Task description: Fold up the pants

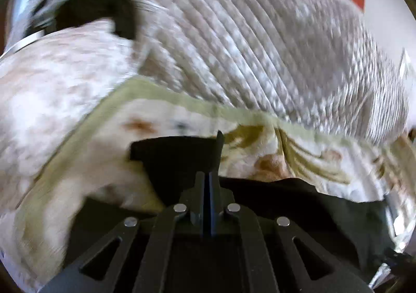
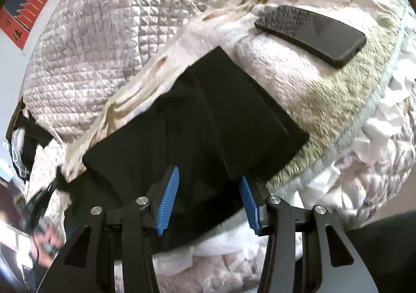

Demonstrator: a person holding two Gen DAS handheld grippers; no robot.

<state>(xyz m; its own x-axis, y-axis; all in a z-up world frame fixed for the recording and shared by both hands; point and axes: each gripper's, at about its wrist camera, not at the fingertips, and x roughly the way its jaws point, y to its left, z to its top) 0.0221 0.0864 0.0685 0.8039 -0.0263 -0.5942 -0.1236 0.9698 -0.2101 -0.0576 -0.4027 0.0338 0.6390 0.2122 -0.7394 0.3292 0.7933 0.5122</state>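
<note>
The black pants (image 2: 197, 121) lie on a floral blanket (image 2: 312, 100) spread over the bed, already doubled into a squarish stack, with a dark phone (image 2: 312, 32) resting well apart beyond them. The right gripper (image 2: 208, 189) hovers at the near edge of the stack, its blue-padded jaws spread wide with nothing between them. The left gripper (image 1: 209, 189) has its jaws pressed together, seemingly pinching a flap of the black cloth (image 1: 176, 152), though blur makes this uncertain. To finish the fold well, the pinched layer should be carried flat across, edges lined up with the stack beneath, while the right gripper pins the near edge.
</note>
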